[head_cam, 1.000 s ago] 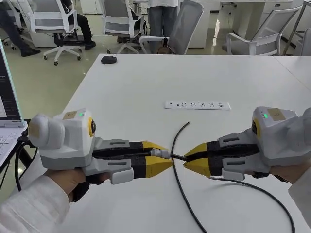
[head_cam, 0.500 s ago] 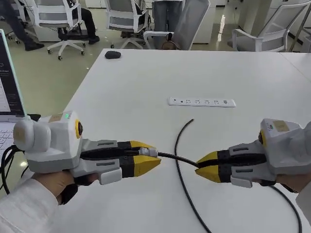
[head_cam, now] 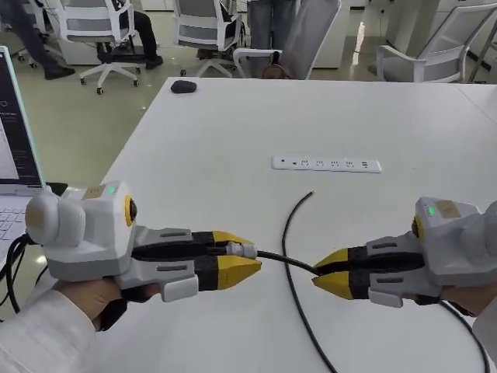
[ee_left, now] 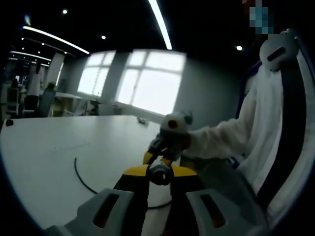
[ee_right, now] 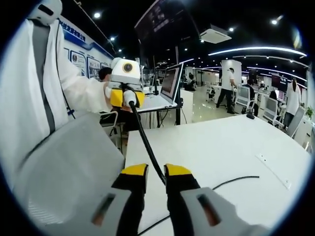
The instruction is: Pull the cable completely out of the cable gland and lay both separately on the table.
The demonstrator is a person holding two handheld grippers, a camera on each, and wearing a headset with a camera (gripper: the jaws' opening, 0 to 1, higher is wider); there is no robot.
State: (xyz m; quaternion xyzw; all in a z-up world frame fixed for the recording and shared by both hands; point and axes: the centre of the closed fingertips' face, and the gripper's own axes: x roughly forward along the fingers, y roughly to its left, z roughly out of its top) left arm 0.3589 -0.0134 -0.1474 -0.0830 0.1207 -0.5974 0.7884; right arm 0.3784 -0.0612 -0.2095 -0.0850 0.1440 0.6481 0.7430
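White table (head_cam: 233, 116) in an open office; cable held taut between two hand-held grippers.
The left hand-held gripper (head_cam: 251, 254) is clamped on the cable gland (head_cam: 240, 249), above the table. The black cable (head_cam: 283, 259) runs out of the gland and is pinched in the narrow jaws of the right hand-held gripper (head_cam: 318, 273). Another length lies curved on the table, ending near a power strip (head_cam: 326, 164).

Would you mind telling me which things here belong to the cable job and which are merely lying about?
In the job: cable gland, held in the left claw; cable, gripped by the right claw; table.
Lying about: power strip, mouse, laptop, office chairs.
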